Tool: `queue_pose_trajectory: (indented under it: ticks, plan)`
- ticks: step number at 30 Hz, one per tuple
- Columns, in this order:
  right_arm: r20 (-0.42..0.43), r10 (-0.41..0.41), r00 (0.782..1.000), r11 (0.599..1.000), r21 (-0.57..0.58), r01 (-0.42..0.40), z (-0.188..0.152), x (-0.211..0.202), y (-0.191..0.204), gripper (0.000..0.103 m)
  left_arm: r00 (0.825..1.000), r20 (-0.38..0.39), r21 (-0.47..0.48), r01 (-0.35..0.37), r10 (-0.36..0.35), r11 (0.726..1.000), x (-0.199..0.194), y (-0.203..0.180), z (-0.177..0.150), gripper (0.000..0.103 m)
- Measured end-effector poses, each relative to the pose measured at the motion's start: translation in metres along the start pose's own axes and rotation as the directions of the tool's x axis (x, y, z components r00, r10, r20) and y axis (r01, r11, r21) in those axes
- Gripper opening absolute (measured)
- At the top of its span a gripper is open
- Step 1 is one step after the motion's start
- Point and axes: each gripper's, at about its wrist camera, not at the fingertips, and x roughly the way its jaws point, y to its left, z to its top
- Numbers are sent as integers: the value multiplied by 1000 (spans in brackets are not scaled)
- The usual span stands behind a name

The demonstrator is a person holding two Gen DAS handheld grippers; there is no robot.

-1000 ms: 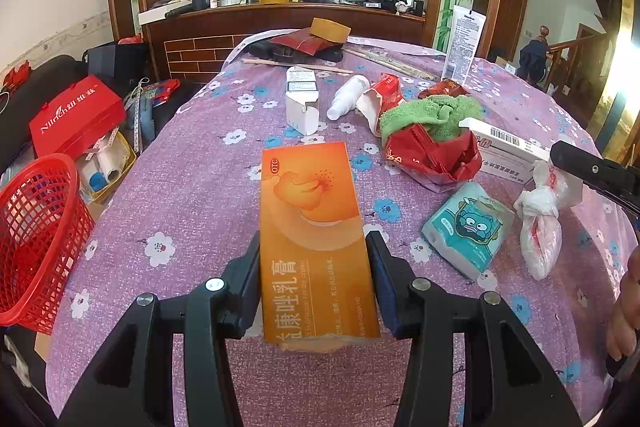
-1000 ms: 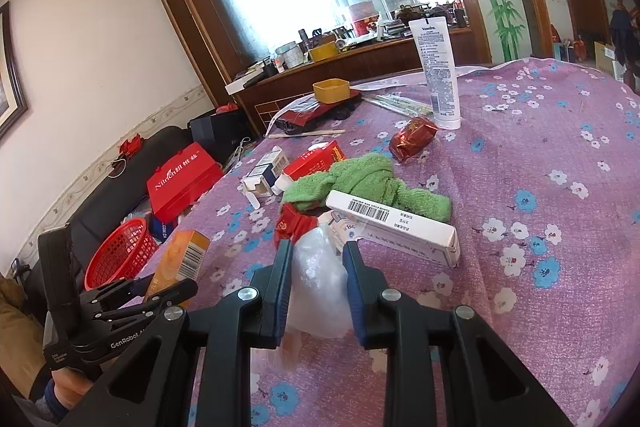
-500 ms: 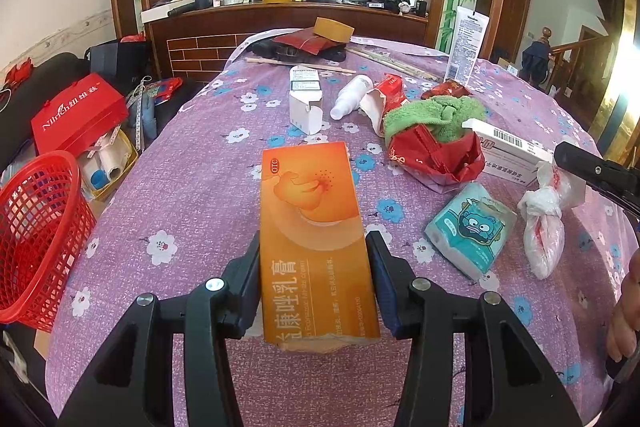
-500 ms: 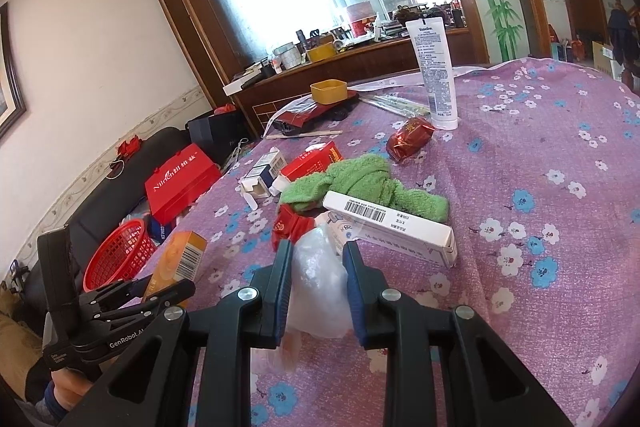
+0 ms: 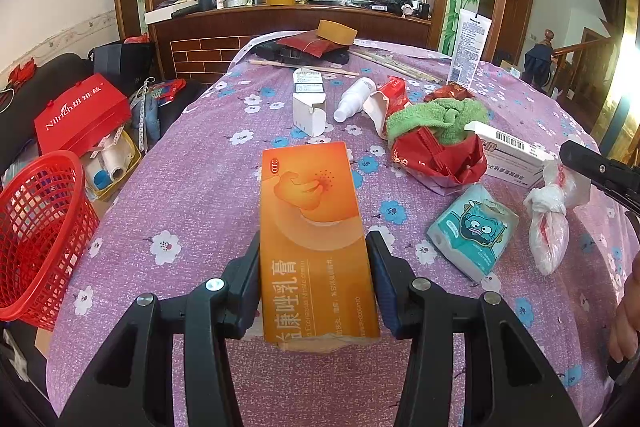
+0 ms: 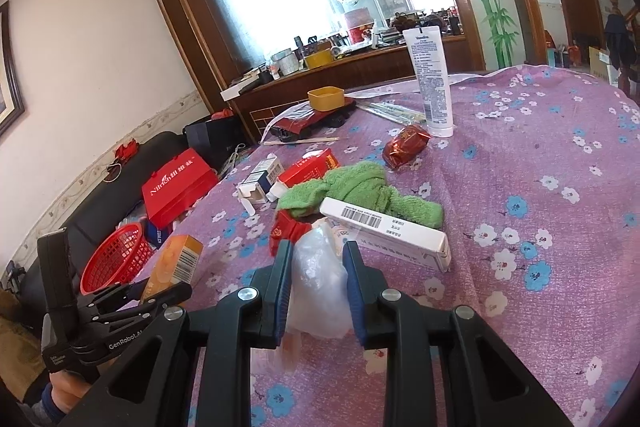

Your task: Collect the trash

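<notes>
Clamping left jaws on orange box [image 5: 314, 239], long axis forward; right jaws squeezing plastic bag [image 6: 318, 287].

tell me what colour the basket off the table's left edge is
Red, an open mesh basket; it shows best in the left wrist view.

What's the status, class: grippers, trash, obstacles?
Left gripper shut on orange box. Right gripper shut on plastic bag. Red basket beside table, path open.
</notes>
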Motion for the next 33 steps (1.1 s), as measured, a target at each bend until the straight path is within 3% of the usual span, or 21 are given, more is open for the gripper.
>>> queue_pose_trajectory:
  ticks: [17, 33]
  plan:
    - [30, -87, 996, 996, -15, 87, -1, -5, 6, 28, 999, 39, 0, -16, 16, 1000, -13, -3, 2, 47]
    - [-9, 27, 1000, 996, -88, -28, 6, -10, 75, 28, 992, 122, -64, -27, 35, 998, -73, 40, 9, 47]
